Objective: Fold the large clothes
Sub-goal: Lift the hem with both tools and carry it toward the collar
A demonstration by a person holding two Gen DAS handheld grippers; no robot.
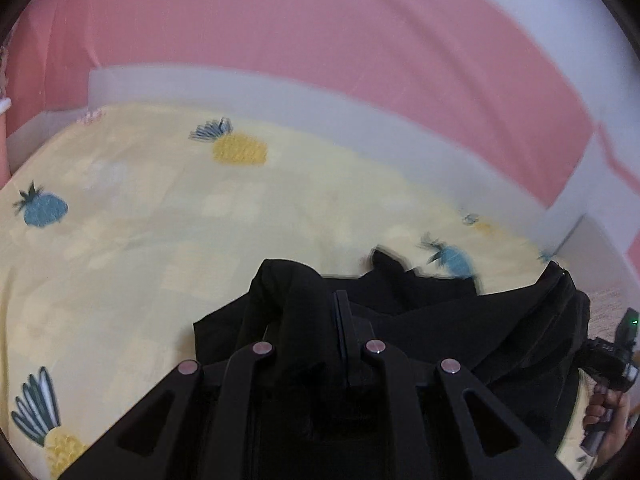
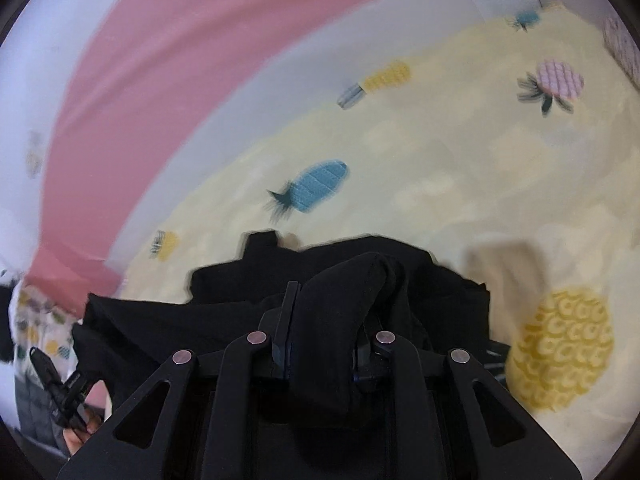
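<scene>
A black garment (image 1: 432, 312) hangs between my two grippers above a pale yellow bed sheet (image 1: 160, 220) printed with pineapples. My left gripper (image 1: 308, 312) is shut on a bunched fold of the black cloth, which covers its left finger. My right gripper (image 2: 328, 300) is shut on another bunched fold of the same garment (image 2: 224, 312). The right gripper also shows at the right edge of the left wrist view (image 1: 612, 352), and the left gripper at the lower left of the right wrist view (image 2: 60, 384). Both views are blurred by motion.
The sheet (image 2: 460, 168) covers a bed with a white rail (image 1: 280, 88) along its far side. A pink and white wall (image 1: 280, 20) rises behind it. A patterned pillow or cloth (image 2: 624, 48) lies at the far right corner.
</scene>
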